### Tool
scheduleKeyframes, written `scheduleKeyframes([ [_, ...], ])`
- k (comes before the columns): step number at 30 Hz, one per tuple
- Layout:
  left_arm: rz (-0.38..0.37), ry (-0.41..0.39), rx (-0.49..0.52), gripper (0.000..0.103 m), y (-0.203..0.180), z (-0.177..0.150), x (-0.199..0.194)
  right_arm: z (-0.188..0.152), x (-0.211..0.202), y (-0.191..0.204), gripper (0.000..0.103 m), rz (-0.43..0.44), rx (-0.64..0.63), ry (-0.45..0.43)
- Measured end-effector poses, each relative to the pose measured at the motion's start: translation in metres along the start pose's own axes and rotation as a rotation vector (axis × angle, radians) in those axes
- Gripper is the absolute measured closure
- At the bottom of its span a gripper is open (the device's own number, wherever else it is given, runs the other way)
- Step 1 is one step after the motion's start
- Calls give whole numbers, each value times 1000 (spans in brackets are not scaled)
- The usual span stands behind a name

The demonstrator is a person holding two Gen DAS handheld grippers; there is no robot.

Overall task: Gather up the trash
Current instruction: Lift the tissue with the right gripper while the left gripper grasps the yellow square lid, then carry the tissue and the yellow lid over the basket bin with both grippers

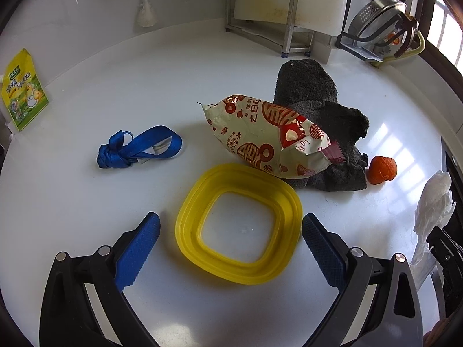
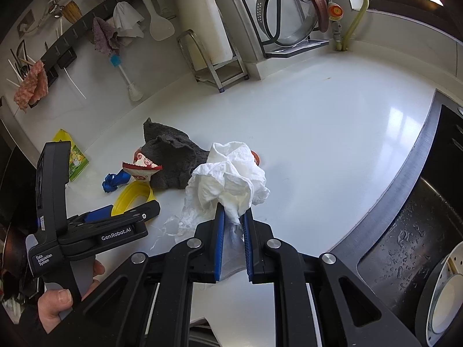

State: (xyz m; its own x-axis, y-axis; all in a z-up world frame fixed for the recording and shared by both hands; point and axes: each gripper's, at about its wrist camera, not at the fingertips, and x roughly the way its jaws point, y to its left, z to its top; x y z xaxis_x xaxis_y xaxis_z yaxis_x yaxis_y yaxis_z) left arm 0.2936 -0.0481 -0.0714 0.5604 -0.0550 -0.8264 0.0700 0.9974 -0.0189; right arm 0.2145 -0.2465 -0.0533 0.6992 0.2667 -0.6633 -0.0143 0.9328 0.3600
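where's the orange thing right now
In the left wrist view the small orange fruit sits on the white counter at the right, touching the dark grey cloth, beyond the yellow container.

A home kitchen: a white bench (image 2: 318,121) is running up to a steel sink (image 2: 405,231), with pans drying in a rack (image 2: 289,14) and cloths hanging on a wall rail (image 2: 86,29).

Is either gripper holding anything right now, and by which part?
The right gripper pinches a crumpled white tissue by its lower bunched end. The left gripper is open over the yellow container, holding nothing.
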Motion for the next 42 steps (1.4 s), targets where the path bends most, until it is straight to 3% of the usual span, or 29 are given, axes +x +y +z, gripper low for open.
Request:
scheduleKeyframes([
  [2, 6, -8, -4, 11, 0, 0, 0, -1, -2, 0, 91, 7, 4, -7],
  [6, 7, -32, 12, 30, 0, -1, -4, -2, -5, 1, 91, 19, 2, -13],
  [13, -25, -43, -2, 33, 7, -5, -11, -7, -3, 7, 91, 1, -29, 2],
  [24, 48, -115, -15, 33, 48, -29, -64, -20, -8, 15, 91, 17, -58, 7],
  [31, 65, -162, -28, 33, 69, -54, -100, -44, -33, 26, 91, 9, -76, 4],
  [42, 19, -254, 26, 33, 50, -112, -154, -92, -104, 35, 91, -2, -12, -48],
])
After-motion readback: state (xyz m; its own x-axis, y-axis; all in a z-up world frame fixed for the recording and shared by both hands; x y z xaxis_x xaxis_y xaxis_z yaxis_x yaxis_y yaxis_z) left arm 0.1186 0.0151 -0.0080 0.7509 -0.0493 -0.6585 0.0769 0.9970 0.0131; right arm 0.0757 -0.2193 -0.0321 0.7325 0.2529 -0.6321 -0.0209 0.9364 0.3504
